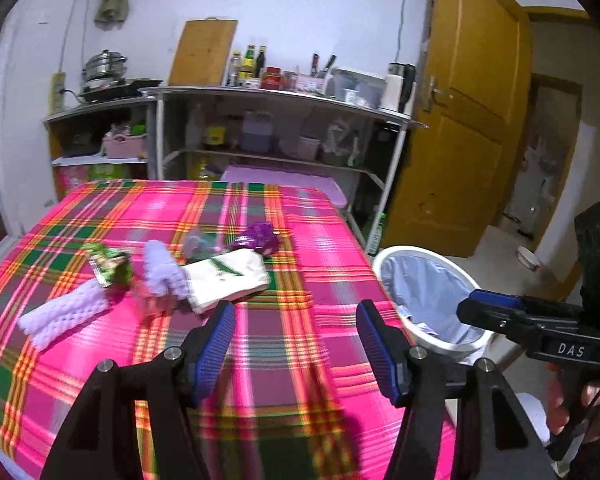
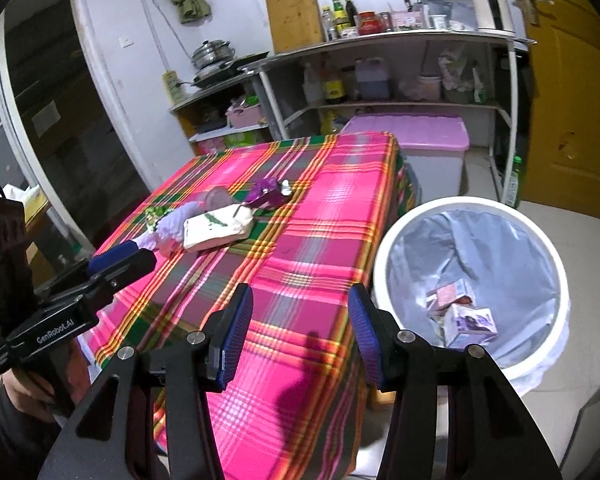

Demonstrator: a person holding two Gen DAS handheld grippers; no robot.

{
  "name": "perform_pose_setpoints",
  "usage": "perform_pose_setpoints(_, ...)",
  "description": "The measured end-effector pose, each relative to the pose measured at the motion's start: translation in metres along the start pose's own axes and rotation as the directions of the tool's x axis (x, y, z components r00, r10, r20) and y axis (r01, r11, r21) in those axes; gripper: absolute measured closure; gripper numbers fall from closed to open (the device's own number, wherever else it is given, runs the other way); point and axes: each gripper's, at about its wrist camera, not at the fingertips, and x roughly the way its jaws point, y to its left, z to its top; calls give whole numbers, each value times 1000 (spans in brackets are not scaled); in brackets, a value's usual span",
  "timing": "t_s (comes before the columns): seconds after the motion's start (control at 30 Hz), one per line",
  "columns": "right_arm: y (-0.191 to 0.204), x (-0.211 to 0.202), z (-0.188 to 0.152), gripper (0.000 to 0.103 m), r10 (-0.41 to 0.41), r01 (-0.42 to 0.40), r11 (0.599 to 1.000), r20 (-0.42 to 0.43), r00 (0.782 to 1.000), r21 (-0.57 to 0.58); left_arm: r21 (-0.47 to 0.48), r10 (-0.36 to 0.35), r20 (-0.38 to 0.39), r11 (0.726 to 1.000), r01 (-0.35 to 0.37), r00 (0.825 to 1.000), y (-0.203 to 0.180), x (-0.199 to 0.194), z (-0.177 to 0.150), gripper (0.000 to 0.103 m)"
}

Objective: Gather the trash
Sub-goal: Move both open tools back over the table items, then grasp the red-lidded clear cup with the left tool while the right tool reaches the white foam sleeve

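Both grippers, left gripper [image 1: 296, 344] and right gripper [image 2: 300, 336], stood wide, fingers empty; between pickups. Next: reach the white packet [image 1: 228, 280], then carry it to the bin [image 2: 472, 208].

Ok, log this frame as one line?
left gripper: open, empty | right gripper: open, empty | table: white packet, purple wrapper, foam sleeves left | bin: small boxes inside

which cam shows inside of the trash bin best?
Right wrist. It looks down into the white bin, showing the liner and small cartons at the bottom. Left wrist sees the bin at a shallower angle, beside the table: rim and blue liner show, the bottom is mostly hidden, and the right hand-held gripper overlaps its edge.
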Motion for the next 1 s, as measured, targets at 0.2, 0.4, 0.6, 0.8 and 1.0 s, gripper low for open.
perform_pose_setpoints(0.2,15,12,8,50,18,-19,999,-8,1000,-33,-41,71,1,997,-70,998,32,-5,-3,41)
perform_pose_setpoints(0.4,28,29,18,50,35,-36,997,-17,999,-62,-80,137,4,987,-136,991,65,-4,1,41)
perform_pose_setpoints(0.6,34,45,23,50,45,-47,997,-35,998,-66,-66,171,-25,983,-172,985,83,13,4,41)
perform_pose_setpoints(0.8,37,58,25,50,41,-46,996,-59,997,-74,-54,193,-79,979,-198,978,97,42,4,53)
perform_pose_setpoints(1.0,38,68,28,50,37,-42,996,-72,997,-78,-67,191,-138,977,-201,972,107,66,5,78)
